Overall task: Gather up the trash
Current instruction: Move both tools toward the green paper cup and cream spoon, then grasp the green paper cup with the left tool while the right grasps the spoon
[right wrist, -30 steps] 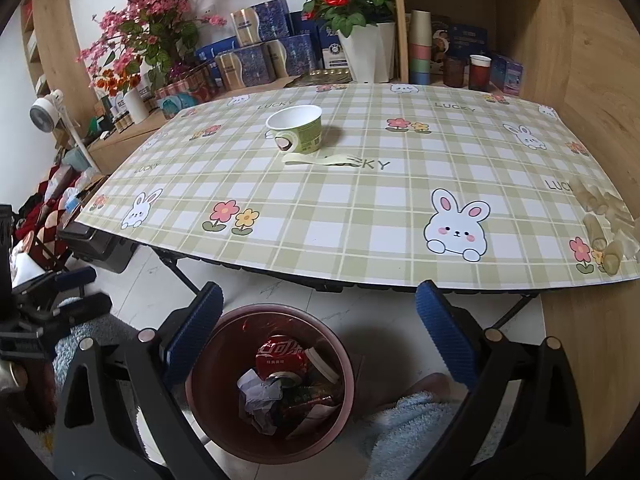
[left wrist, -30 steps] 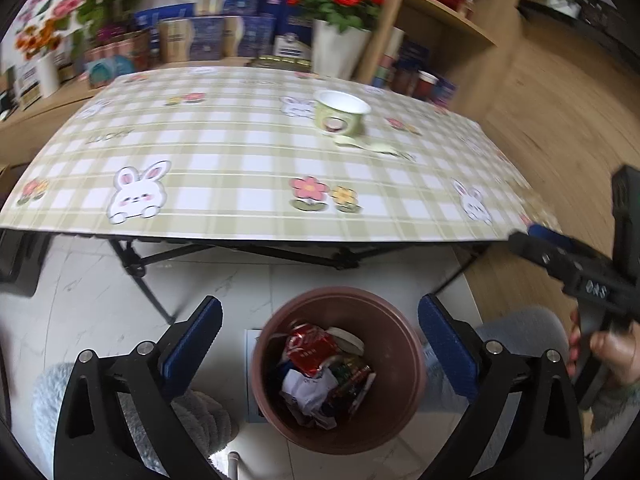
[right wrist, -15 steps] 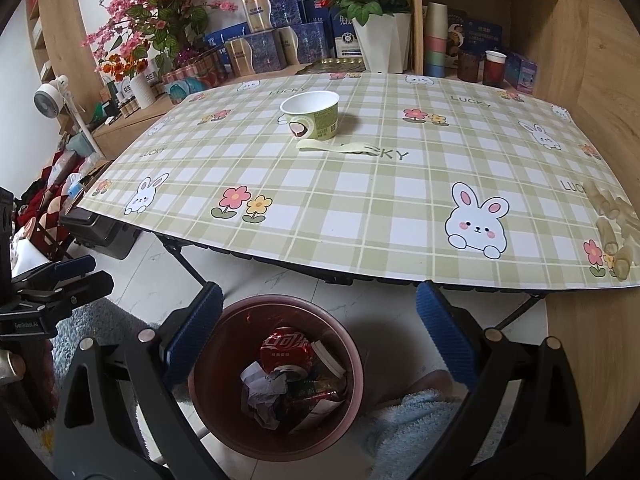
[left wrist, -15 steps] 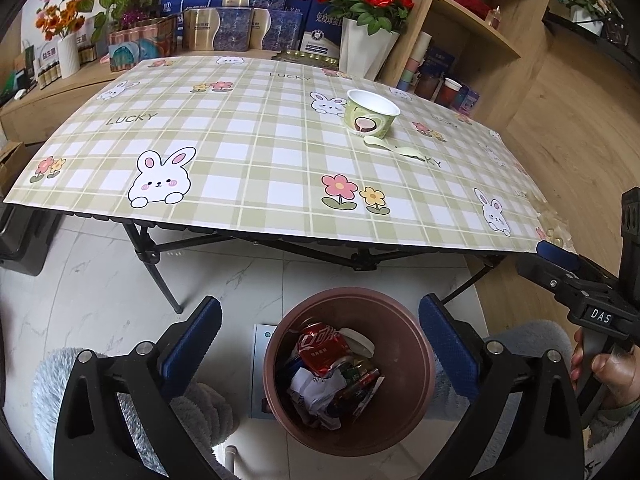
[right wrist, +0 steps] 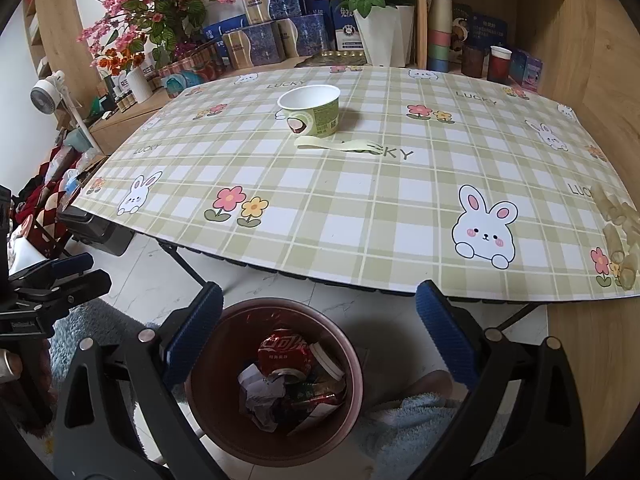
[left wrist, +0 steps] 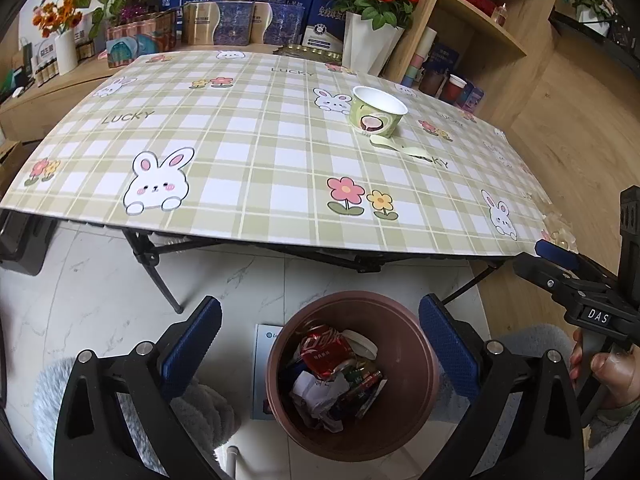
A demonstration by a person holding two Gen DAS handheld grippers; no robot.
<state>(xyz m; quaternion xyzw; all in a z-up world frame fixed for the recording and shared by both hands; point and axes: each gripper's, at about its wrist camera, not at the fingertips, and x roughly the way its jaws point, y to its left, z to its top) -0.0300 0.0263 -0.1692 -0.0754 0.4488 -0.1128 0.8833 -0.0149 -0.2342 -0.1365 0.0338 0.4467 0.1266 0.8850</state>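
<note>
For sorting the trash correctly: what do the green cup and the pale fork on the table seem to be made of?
The green cup looks like coated paper: thin rolled white rim, printed matte wall with a coconut picture. The pale fork looks like thin moulded plastic, smooth and slightly glossy, though a fibre-based material cannot be excluded.

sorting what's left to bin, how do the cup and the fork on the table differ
The paper cup stands upright, open mouth up; the fork lies flat just in front of it. The cup is green with a printed coconut and white inside; the fork is plain pale yellow-green. The cup is bulkier, the fork thin. Both sit on the checked table, outside the bin.
</note>
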